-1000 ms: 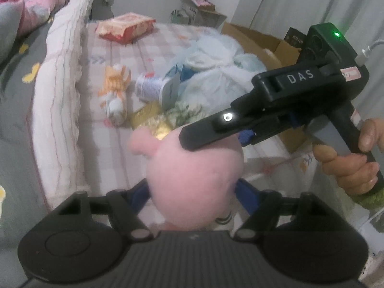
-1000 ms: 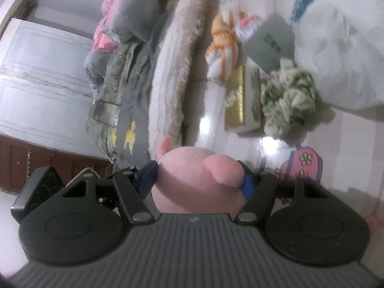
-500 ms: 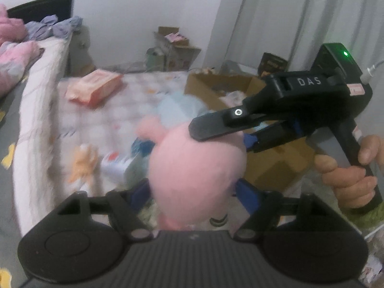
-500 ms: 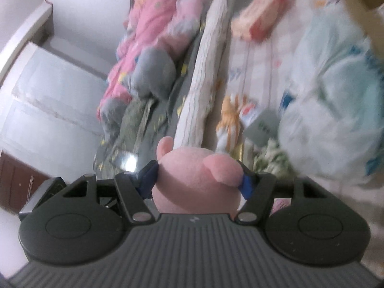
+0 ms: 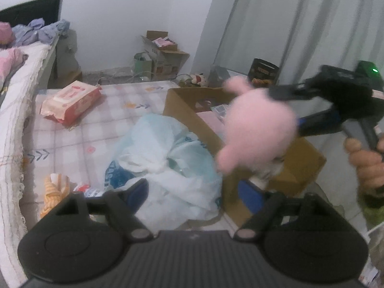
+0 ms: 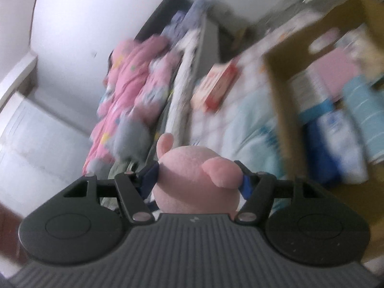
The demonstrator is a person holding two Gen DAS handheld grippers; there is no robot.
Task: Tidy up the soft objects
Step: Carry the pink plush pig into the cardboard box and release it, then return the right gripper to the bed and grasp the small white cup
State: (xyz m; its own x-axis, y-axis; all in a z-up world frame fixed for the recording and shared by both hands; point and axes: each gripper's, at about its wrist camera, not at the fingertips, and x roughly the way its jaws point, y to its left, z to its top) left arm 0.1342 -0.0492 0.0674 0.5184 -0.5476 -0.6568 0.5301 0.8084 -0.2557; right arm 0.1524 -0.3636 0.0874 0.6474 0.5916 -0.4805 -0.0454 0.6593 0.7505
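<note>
A crumpled pale-blue plastic bag (image 5: 168,163) lies beside the open brown cardboard box (image 5: 192,120), on a checked mat. Above the box, the right gripper (image 6: 199,180) pinches a round, fuzzy pink plush pig (image 6: 196,177). The left gripper (image 5: 192,192) is opening, nothing between its jaws.

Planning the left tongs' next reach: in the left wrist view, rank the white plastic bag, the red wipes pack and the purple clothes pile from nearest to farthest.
1. White plastic bag: just ahead of the left tongs, centre.
2. Red wipes pack: farther up the mat, left.
3. Purple clothes pile: far corner of the bed, upper left.
</note>
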